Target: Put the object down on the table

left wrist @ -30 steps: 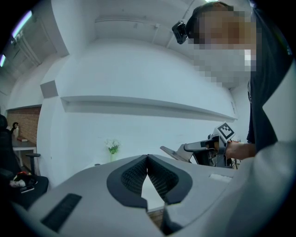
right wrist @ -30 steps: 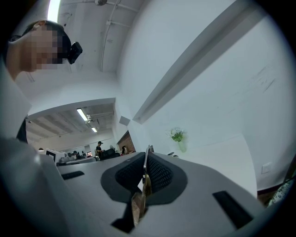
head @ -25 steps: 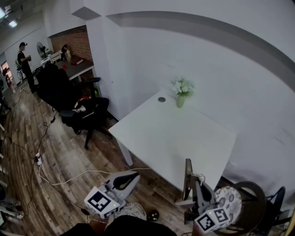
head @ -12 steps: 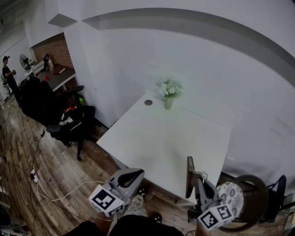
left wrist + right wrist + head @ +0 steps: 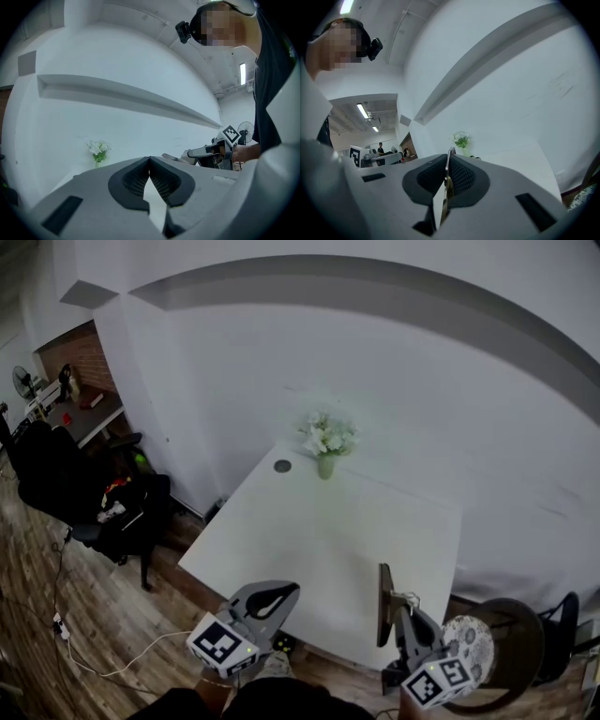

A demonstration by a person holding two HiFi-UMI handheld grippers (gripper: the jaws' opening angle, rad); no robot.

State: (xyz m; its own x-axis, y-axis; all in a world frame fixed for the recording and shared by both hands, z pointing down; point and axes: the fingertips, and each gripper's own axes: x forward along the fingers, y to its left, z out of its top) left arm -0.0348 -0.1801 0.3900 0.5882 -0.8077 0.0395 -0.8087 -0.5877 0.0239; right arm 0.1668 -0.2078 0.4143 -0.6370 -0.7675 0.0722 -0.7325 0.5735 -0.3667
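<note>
A thin flat dark panel stands on edge in my right gripper, just off the near right corner of the white table. In the right gripper view the panel shows edge-on, and the right gripper is shut on it. My left gripper hovers by the table's near edge. Its pads meet at the tip with nothing between them.
A small vase of white flowers and a round cable hole are at the table's far side by the wall. Black office chairs stand at left on the wooden floor, with a cable. A round chair with a patterned seat is behind the right gripper.
The head view has swung right and come closer to the table, so the chairs slid towards the left edge. Both grippers keep their places in the view, the panel still held upright.
</note>
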